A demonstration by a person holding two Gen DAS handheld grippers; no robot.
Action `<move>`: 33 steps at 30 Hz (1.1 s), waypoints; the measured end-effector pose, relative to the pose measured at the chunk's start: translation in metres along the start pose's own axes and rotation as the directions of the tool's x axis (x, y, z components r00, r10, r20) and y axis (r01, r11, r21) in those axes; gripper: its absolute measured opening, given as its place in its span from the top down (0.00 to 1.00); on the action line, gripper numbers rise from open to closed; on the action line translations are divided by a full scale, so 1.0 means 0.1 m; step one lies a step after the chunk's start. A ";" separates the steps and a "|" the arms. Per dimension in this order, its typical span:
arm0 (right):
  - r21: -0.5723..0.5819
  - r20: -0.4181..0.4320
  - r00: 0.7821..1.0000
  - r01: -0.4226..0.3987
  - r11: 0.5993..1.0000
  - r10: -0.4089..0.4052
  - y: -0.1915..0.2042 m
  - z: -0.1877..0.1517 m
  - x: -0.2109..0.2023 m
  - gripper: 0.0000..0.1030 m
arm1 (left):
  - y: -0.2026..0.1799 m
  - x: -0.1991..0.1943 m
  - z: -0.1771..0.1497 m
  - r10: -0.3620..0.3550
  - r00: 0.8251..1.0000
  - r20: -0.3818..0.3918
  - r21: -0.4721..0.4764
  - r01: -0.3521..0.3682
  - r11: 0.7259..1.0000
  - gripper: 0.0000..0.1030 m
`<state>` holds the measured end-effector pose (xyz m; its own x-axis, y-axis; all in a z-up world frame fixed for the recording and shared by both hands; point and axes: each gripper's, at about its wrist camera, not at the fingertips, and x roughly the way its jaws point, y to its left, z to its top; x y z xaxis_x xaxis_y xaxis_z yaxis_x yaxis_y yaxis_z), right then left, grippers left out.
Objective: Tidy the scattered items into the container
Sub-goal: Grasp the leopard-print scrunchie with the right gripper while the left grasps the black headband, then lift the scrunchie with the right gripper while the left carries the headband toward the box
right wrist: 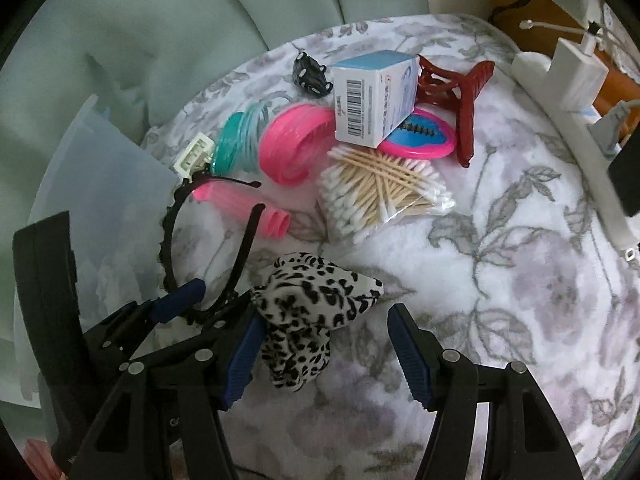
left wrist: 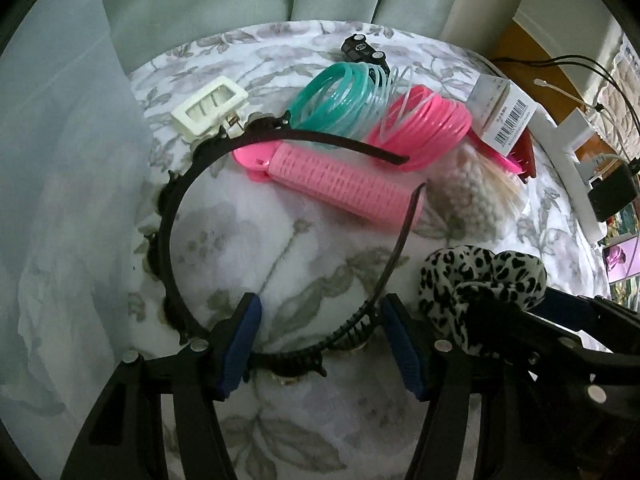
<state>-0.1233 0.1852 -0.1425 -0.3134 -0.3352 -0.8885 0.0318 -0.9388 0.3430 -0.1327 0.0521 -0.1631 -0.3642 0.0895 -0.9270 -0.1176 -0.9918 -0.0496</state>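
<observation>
Both tools hang spread over the floral blanket (right wrist: 500,280): the left tool (left wrist: 320,344) straddles the stiff, thin black headband (left wrist: 172,216), best pinched at its band; the right tool (right wrist: 324,356) frames the soft leopard-print scrunchie (right wrist: 308,312), easily squeezed mid-bunch.

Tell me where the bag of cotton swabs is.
In the right wrist view the bag of cotton swabs lies mid-frame on the floral blanket, just below the barcoded box and right of the pink coil.
</observation>
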 end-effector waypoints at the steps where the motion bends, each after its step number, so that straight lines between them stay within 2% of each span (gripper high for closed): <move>1: 0.002 0.000 1.000 0.001 1.000 -0.001 -0.01 0.01 0.02 0.35 | 0.00 0.00 0.01 0.002 1.000 0.003 0.001 -0.002 1.000 0.38; 6: 0.025 -0.004 1.000 -0.001 1.000 0.001 -0.06 0.05 0.09 0.35 | 0.02 0.01 0.04 0.004 1.000 0.016 -0.008 -0.004 1.000 0.40; 10: 0.021 0.001 1.000 -0.001 1.000 0.001 -0.06 0.07 0.13 0.34 | 0.04 0.00 0.05 0.004 1.000 0.024 -0.018 -0.003 1.000 0.47; 13: 0.016 0.014 1.000 0.000 1.000 -0.001 -0.05 0.07 0.11 0.35 | 0.07 0.00 0.07 0.004 1.000 0.026 -0.026 -0.003 1.000 0.56; 19: 0.020 0.041 0.999 -0.028 0.999 0.027 -0.11 0.06 0.02 0.52 | 0.03 0.02 0.08 0.006 1.000 0.023 -0.003 -0.006 1.000 0.67; 24: 0.036 0.054 0.997 -0.059 0.998 0.057 -0.19 0.04 -0.06 0.64 | 0.02 0.02 0.08 0.001 1.000 0.029 -0.005 -0.001 1.000 0.67; 33: 0.085 0.085 0.994 -0.074 0.994 0.067 -0.34 -0.01 -0.18 0.68 | -0.05 0.03 0.04 0.053 0.999 0.013 0.054 -0.053 0.997 0.67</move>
<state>-0.1171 0.2228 -0.1381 -0.3900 -0.3896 -0.8344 -0.0255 -0.9012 0.4327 -0.1371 0.0577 -0.1644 -0.3816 0.0381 -0.9235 -0.1475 -0.9889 0.0202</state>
